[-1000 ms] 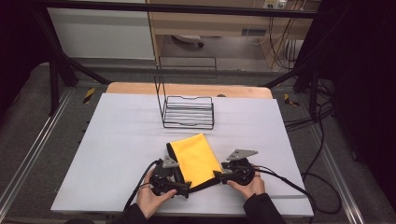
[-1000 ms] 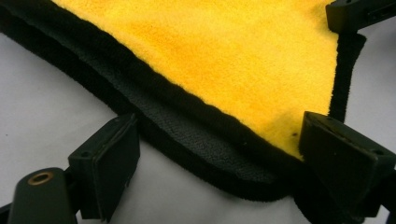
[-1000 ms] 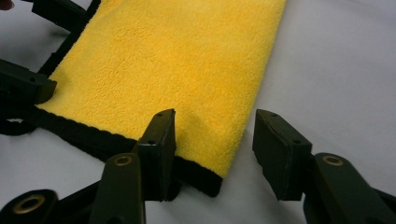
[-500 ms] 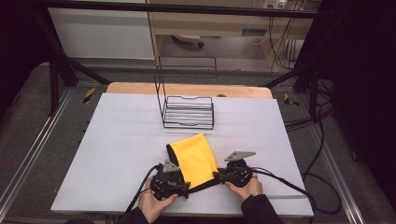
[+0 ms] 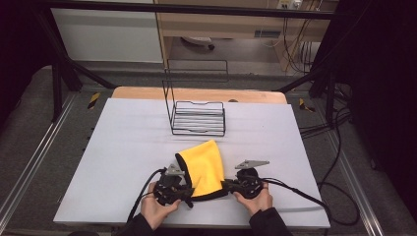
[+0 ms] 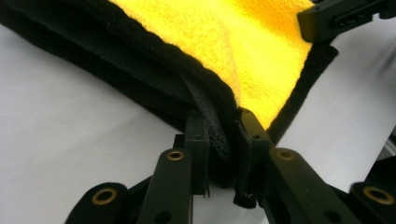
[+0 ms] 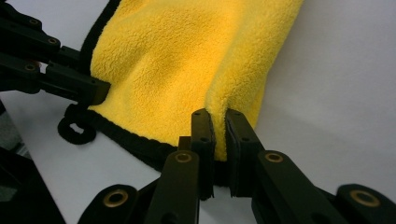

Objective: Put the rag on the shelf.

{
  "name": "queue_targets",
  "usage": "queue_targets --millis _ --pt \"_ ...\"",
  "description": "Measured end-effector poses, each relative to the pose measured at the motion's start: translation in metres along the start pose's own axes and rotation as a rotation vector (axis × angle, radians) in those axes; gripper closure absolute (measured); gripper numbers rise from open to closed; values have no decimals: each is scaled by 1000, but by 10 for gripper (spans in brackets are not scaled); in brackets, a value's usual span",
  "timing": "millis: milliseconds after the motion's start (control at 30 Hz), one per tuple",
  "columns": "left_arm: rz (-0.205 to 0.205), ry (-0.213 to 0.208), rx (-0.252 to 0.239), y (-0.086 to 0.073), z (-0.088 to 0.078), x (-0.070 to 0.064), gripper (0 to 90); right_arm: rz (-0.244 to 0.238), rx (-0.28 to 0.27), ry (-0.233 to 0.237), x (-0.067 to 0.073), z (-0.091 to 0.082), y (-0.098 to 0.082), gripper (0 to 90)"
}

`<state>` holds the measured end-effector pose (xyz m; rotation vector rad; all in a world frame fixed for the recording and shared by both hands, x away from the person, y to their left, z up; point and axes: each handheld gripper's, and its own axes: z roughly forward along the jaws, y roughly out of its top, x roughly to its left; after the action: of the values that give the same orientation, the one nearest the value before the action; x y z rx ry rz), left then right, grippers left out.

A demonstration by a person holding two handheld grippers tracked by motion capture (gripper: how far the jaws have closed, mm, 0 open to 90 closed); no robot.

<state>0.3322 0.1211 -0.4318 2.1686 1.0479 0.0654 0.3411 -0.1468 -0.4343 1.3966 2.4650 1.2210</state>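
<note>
While yellow cloth [image 5: 202, 167] lies folded on white table [image 5: 118, 162] near front edge, left tongs [image 6: 219, 154] clench its black-trimmed corner, right tongs [image 7: 218, 140] clench its opposite yellow corner. Hands [image 5: 156, 211] grip both tools at cloth's near end. Wire rack [image 5: 198, 118] stands farther back, well apart.

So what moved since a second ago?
Both grippers, left and right, slid a little toward the person, dragging the yellow cloth along. Both stayed clamped on its near edge. The wire rack hasn't budged.
</note>
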Motion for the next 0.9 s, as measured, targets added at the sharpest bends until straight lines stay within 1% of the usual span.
queue_targets --millis 33,67,100,133,167,267,333,367,400,433,467,500,567,633,700,800,833,900 --pt "0 -5 0 0 -3 2 772 14 2 3 3 0 0 833" --pt "7 -15 18 0 -6 5 773 22 4 4 6 1 -1 830" --pt "12 -16 22 0 -9 7 773 41 3 4 10 2 -1 828" --pt "22 -13 32 0 -12 10 772 51 0 15 13 2 -2 826" --pt "26 -17 45 -1 -15 13 772 60 -4 26 17 3 -3 823" --pt "40 -24 63 -3 -21 21 767 96 -23 53 26 5 -7 814" --pt "44 -19 61 -4 -19 23 761 101 -33 39 30 6 -10 787" --pt "52 -9 53 -5 -17 22 757 94 -32 21 31 7 -10 768" --pt "63 1 39 -7 -14 21 744 85 -30 -8 30 8 -11 736" --pt "70 7 31 -7 -12 19 728 61 -33 -47 28 8 -11 728" --pt "70 10 19 -8 -10 19 709 23 -32 -78 25 8 -11 718" --pt "73 9 4 -8 -9 18 685 2 -38 -89 23 7 -11 711" --pt "71 -6 -10 -8 -9 18 665 -35 -49 -96 18 4 -10 680" --pt "75 -2 -12 -8 -8 17 623 -72 -73 -111 14 1 -8 616" --pt "69 5 -17 -8 -9 18 570 -88 -78 -123 12 0 -5 562" --pt "68 3 -40 -6 -15 20 517 -93 -94 -104 9 3 -2 528" --pt "70 9 -55 -5 -18 20 489 -90 -91 -88 8 5 -1 513" --pt "68 23 -85 -2 -24 22 422 -89 -93 -78 7 7 2 508"
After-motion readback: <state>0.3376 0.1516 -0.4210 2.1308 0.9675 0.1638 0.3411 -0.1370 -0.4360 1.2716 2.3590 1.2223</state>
